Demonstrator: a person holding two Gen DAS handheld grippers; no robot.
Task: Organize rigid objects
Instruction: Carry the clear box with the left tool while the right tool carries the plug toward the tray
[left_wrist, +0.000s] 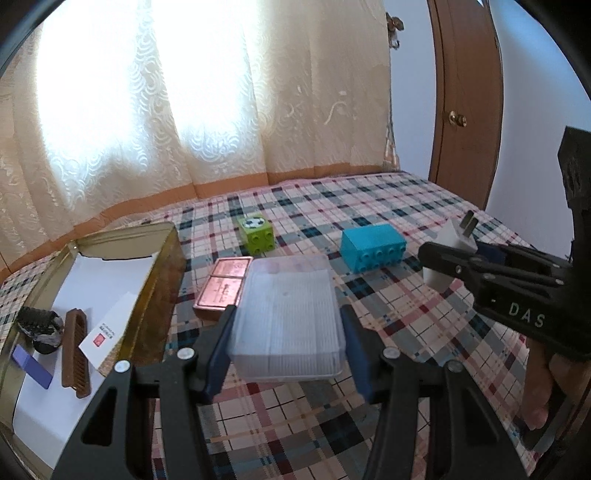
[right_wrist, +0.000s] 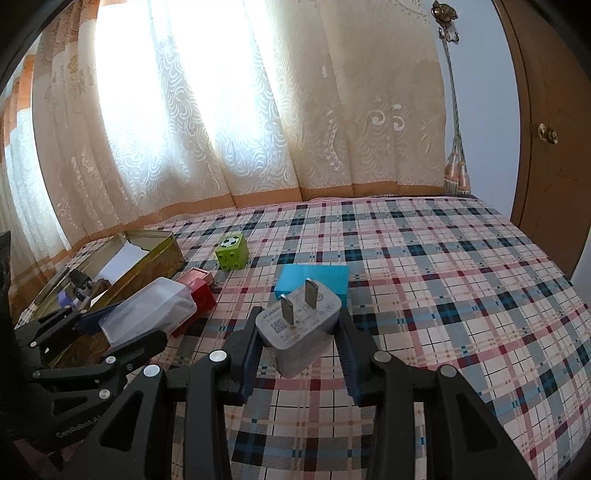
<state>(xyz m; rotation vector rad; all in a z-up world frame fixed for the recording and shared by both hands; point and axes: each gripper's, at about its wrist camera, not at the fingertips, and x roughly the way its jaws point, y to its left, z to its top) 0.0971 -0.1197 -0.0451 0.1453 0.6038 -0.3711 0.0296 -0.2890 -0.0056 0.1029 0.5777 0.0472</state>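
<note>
My left gripper (left_wrist: 288, 325) is shut on a clear plastic box (left_wrist: 288, 317) and holds it above the plaid cloth, just right of the open gold tin (left_wrist: 159, 280). My right gripper (right_wrist: 299, 325) is shut on a white plug adapter (right_wrist: 299, 332), prongs pointing away. The adapter also shows in the left wrist view (left_wrist: 448, 254), right of the blue brick (left_wrist: 373, 247). The clear box (right_wrist: 147, 314) and tin (right_wrist: 147, 258) show at left in the right wrist view. A green brick (left_wrist: 256, 234) and a copper-red box (left_wrist: 223, 288) lie on the cloth.
The tin holds a brown comb (left_wrist: 75, 354), a blue eraser (left_wrist: 31, 365), a dark clip (left_wrist: 38, 325) and a white card (left_wrist: 107, 332). A plaid cloth (right_wrist: 461, 277) covers the surface. Curtains (left_wrist: 184, 92) hang behind; a wooden door (left_wrist: 469, 92) stands at right.
</note>
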